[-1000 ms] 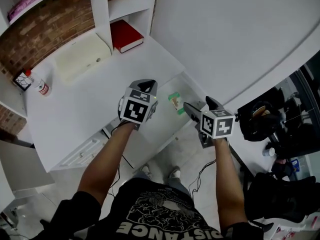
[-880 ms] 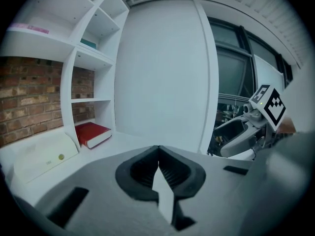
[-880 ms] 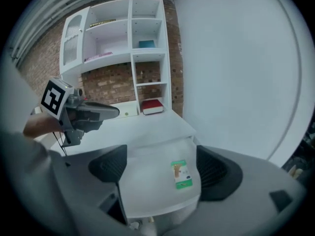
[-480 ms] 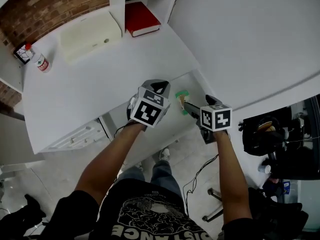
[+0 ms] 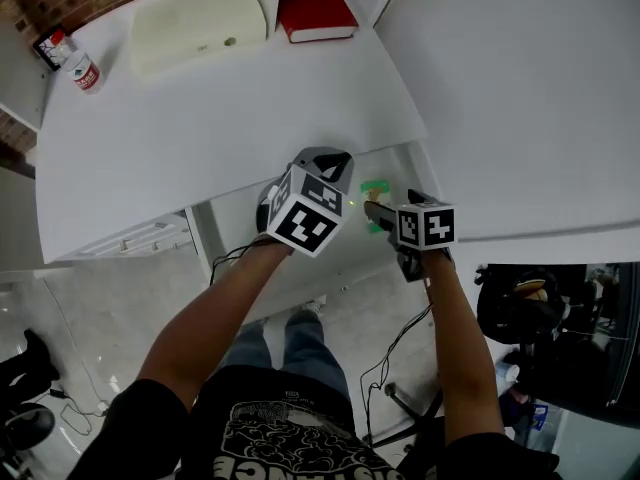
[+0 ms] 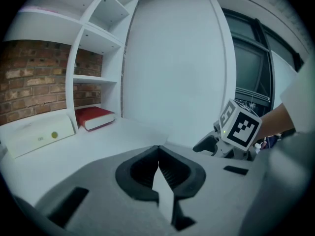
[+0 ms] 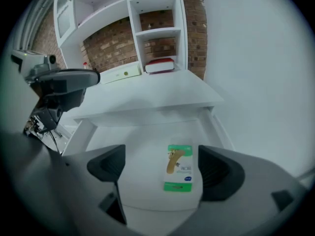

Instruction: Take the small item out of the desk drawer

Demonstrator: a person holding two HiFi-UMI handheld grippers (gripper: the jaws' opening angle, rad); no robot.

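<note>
Observations at this station, taken from the feeds.

The white surface has a drawer standing open below its near edge, toward the right corner. The small item, a green-and-white packet, lies flat on the drawer floor right of the middle, nearer the right wall than the left. It bears on nothing else.

Right hand-held gripper: pitched steeply down over the open drawer. Its jaws have just been opening and now stand wide apart. In the right gripper view the packet sits between them, close to the right jaw. The pads do not press on it, and I record no grip.

Left hand-held gripper: jaws drawn together until their tips meet, with nothing held between them. In the head view it hangs above the near edge of the surface, over the drawer and left of the right hand-held gripper.

Other items along the far edge of the surface:
- A red book toward the right corner.
- A cream box just beside the book on its left.
- A small bottle with a red label toward the left corner.

White shelves rise behind these against a brick wall.
</note>
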